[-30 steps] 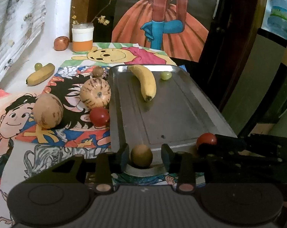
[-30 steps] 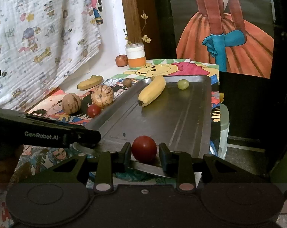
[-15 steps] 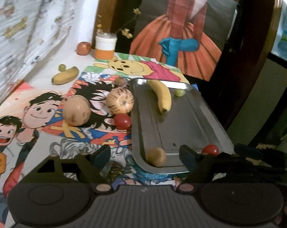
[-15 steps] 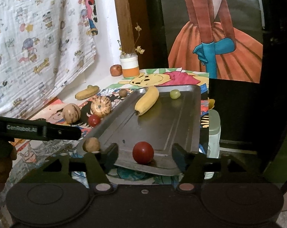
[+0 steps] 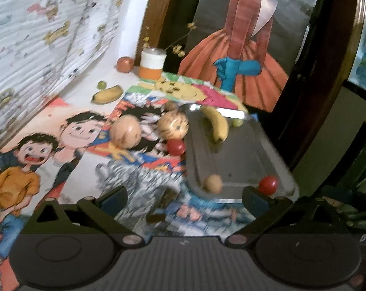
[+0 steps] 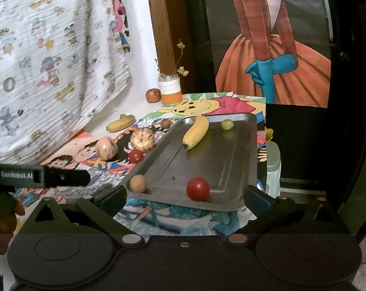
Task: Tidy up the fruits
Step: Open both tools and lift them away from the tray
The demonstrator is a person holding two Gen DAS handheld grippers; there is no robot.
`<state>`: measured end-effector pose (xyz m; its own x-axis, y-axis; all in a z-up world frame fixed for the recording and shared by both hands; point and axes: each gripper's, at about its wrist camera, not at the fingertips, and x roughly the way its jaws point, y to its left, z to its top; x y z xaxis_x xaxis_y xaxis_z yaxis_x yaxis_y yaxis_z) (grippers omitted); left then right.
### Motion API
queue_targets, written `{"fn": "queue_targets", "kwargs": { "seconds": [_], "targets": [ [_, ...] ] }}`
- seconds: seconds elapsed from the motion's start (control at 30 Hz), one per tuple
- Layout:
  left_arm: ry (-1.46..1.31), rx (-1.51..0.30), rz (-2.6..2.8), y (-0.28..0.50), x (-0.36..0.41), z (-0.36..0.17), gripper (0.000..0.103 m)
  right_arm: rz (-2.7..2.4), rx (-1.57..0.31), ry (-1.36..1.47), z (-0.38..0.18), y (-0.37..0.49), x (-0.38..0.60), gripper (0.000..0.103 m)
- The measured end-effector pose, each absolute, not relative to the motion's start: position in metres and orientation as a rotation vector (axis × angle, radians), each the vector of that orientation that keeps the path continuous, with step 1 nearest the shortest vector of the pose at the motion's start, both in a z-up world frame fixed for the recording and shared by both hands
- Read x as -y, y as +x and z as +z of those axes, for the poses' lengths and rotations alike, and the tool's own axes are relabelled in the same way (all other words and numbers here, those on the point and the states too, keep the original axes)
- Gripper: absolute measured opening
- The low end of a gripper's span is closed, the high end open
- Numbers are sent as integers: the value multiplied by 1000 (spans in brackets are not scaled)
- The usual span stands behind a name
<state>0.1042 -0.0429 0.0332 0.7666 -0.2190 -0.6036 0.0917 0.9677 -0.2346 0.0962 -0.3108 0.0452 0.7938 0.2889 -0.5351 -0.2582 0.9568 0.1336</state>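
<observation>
A metal tray carries a banana and a green grape at its far end. A small brown fruit rests in its near left corner and a red tomato by its near edge. My left gripper hovers short of the tray, its jaws opening, nothing between them. My right gripper hangs before the tray's near edge, its jaws opening too, clear of the tomato.
Left of the tray, on the cartoon cloth, lie a tan fruit, a striped round fruit, a second tomato, a banana, a grape and an apple beside a jar. A hand shows at far left.
The left gripper let go of the brown fruit and the right one let go of the tomato, both on the tray's near end. Both pulled back and spread wide.
</observation>
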Motion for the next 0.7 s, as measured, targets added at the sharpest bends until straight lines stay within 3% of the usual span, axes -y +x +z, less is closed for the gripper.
{"fn": "queue_targets", "kwargs": {
  "seconds": [0.43, 0.7],
  "targets": [
    [-118, -725, -97, 60, 23, 32, 103, 366, -748, 64, 40, 71, 284, 102],
    [-85, -754, -14, 35, -2, 50, 103, 423, -733, 127, 76, 58, 268, 102]
  ]
}}
